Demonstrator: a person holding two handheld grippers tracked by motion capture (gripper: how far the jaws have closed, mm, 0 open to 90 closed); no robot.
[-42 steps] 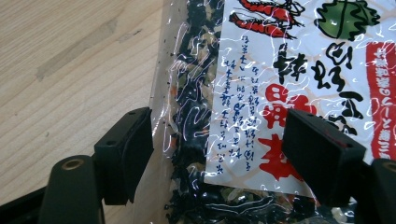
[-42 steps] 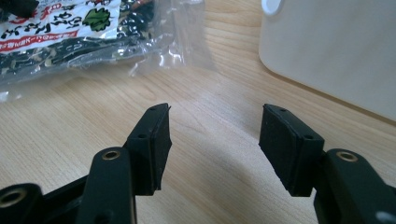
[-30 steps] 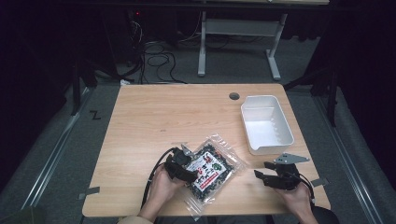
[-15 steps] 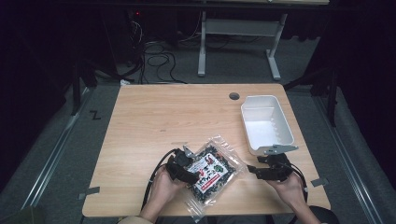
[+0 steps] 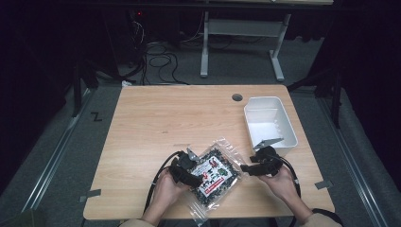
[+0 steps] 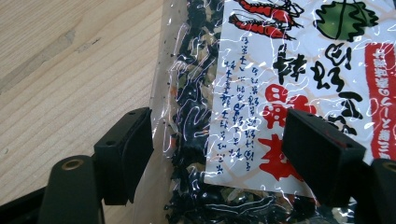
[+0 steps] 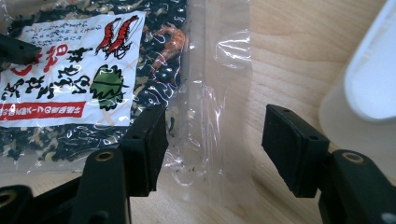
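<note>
Both open grippers (image 5: 191, 171) (image 5: 246, 167) straddle seaweed bag (image 5: 215, 176) edges

Right gripper (image 7: 212, 154) low over the desk (image 7: 299, 51), jaws spread wide astride the clear sealed edge of a seaweed bag (image 7: 140, 60). Left jaw over the dark contents, right jaw over bare wood. White bin (image 7: 369, 79) just beyond the right jaw. Printed label (image 7: 65, 79) facing up, shrimp pictured.
</note>
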